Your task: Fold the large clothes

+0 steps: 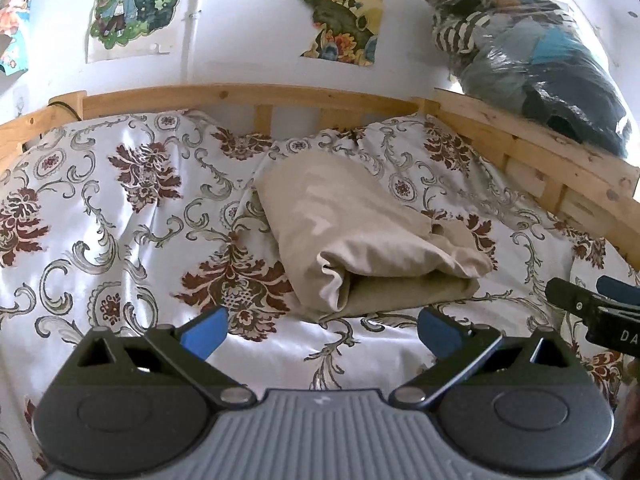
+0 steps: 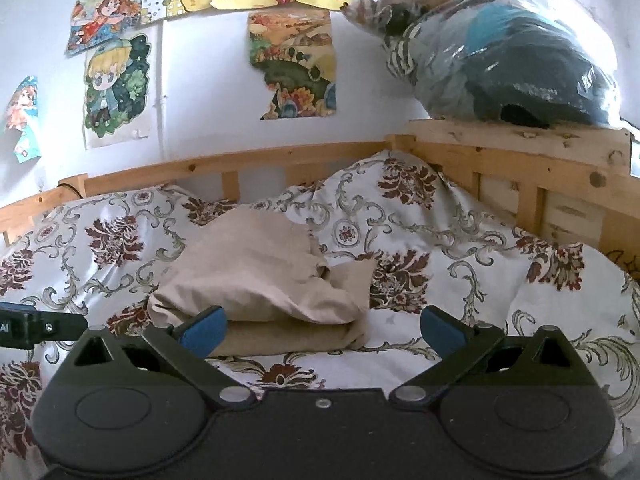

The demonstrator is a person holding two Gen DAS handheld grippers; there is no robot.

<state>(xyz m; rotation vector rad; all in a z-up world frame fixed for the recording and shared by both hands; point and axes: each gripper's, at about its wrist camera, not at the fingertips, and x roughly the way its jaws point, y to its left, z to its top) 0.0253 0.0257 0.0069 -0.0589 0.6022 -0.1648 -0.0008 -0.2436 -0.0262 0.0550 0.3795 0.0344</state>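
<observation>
Just ahead of the left gripper (image 1: 322,330), slightly to its right, lies the beige garment (image 1: 360,232) on the bed (image 1: 100,208), already folded into a thick bundle. Spread wide, both blue pads, holding nothing, with bare patterned cover between them. Same with the right gripper (image 2: 324,330): fingers far apart, empty, hovering over the cover.

Seen from the right gripper, sits ahead and to the left, the near folded edge just beyond the left pad (image 2: 204,330), perhaps partly behind it. Long axis of the bundle runs away from both grippers toward the wooden rail (image 2: 280,156), leaning a little leftward in the left wrist view; near end shows stacked layers, top layer rumpled and hanging over. Small flap poking out on the right side of the bundle, toward the right gripper's line.

Roughly equal reach for both, the left centred a shade better on the near edge, the right better placed for the loose flap. Probably late in the fold: either a last tuck of that flap or a final smoothing. Bag of clothes (image 1: 532,56) up on the headboard, well apart, not involved.
</observation>
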